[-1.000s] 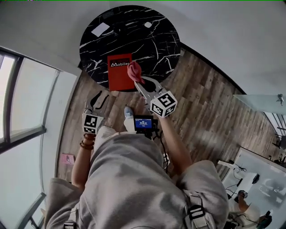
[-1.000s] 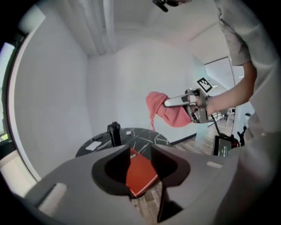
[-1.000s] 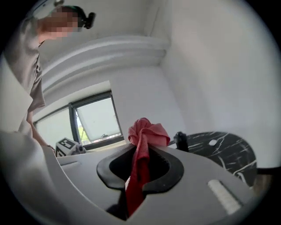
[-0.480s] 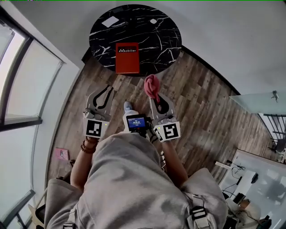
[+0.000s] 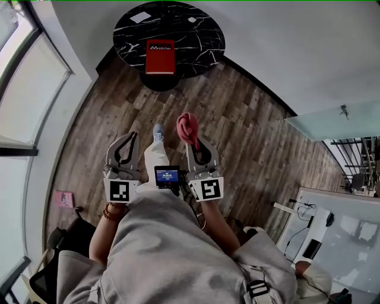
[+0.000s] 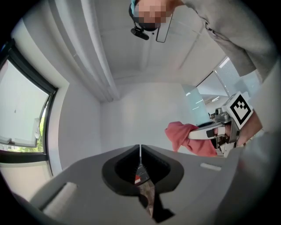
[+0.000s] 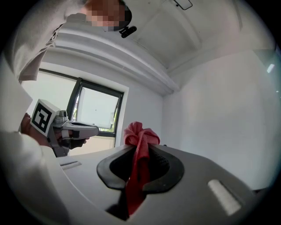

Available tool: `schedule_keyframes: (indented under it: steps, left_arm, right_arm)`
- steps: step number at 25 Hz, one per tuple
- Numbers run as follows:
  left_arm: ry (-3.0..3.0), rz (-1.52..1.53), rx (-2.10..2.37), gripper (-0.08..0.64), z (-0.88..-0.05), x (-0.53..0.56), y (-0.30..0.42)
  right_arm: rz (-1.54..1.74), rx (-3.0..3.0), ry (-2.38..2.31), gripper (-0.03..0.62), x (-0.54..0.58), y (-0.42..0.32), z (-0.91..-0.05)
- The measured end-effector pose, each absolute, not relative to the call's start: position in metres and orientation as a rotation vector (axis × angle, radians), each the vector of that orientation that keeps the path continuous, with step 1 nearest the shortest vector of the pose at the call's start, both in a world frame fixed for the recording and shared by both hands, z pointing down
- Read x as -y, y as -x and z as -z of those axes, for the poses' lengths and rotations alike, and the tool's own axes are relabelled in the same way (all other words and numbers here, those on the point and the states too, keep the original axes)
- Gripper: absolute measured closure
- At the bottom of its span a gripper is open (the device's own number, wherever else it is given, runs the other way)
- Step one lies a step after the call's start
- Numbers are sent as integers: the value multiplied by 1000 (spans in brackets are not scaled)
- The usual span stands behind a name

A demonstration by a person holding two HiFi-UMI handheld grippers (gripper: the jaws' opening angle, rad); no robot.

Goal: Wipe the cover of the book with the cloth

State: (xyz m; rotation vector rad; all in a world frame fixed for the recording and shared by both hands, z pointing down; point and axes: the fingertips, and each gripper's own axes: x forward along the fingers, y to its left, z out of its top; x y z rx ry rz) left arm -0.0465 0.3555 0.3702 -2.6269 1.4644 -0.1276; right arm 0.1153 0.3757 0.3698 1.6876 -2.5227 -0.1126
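Red is the book [image 5: 160, 57] we find from the head view, lying flat on the round black marble table [image 5: 196, 35] at the top of the picture, near the table's front edge, with a white sheet [image 5: 140, 16] further back on the same top. Both grippers are held over the wooden floor [image 5: 255, 136], well apart from the table. The left gripper [image 5: 130, 136] points towards the table with nothing in it. The right gripper [image 5: 195, 143] sits just beside it, on the other side of a small screen [image 5: 167, 176], and a bunched pink-red cloth [image 5: 189, 129] sticks out past its tips. A pink object [image 5: 63, 198] lies on the floor by the window wall.

In the left gripper view, we see its jaws have just been closing; they now meet along a thin line with nothing between them. To the right, the other gripper shows side-on against a pale wall, the cloth hanging from its front end.

In the right gripper view, the jaws are clamped on the cloth: a strip of it runs down between the pads and a knot of fabric bulges above the tips. The left gripper shows at the left, in front of a dark-framed window [image 7: 99, 112].
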Motion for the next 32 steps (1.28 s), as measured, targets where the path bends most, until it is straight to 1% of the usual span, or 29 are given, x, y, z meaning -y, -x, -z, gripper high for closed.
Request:
schedule_keyframes:
  steps: [4, 9, 16, 22, 32]
  left_arm:
    - [2689, 183, -1447, 554, -381, -400, 42]
    - [2624, 69, -1366, 555, -357, -425, 39]
    - [2567, 25, -1369, 557, -343, -437, 51]
    - [2566, 21, -1418, 557, -343, -438, 64]
    - [2569, 33, -1485, 560, -347, -439, 78]
  right_arm:
    - [120, 2515, -1707, 531, -423, -117, -367]
    - [139, 2471, -1726, 534, -450, -113, -366]
    - [209, 2491, -1734, 534, -458, -97, -351]
    - [243, 2514, -1686, 534, -458, -77, -346]
    - [250, 2521, -1678, 534, -459, -67, -343]
